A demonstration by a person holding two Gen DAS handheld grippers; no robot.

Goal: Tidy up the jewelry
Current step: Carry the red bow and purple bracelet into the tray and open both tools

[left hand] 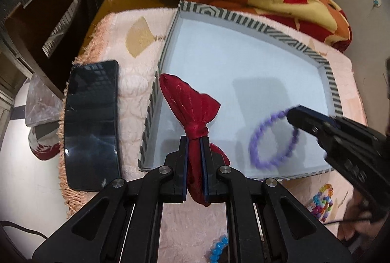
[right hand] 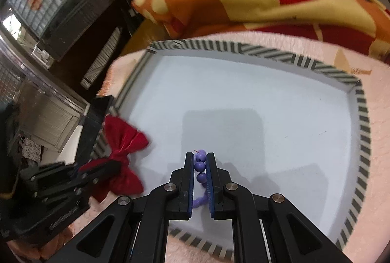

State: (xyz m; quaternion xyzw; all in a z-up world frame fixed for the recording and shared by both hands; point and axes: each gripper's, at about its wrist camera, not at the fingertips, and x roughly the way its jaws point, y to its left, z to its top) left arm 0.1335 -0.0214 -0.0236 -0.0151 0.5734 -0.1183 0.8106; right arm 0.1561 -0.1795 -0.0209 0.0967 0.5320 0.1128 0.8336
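Phone (left hand: 91, 124): dark slab lying flat on the pink fluffy mat (left hand: 136, 102), left of the left claw; its screen shows only reflections.
Left claw (left hand: 194, 141): clamped tight on the knot of a red velvet bow (left hand: 189, 102); the bow's lower lobe is mostly hidden behind the fingers, its upper lobe reaches over the tray's left wall.
Tray (left hand: 243, 17): striped rim, pale floor, ahead of both claws; its near edge is cut off by the claw arms.
Right claw (right hand: 199, 155): closed on a purple bead bracelet (left hand: 273, 141), just right of the left claw; the loop hangs blurred over the tray floor.
Loose beads: colourful strand (left hand: 321, 202) and blue strand (left hand: 218, 248) on the mat below the claws, partly hidden.
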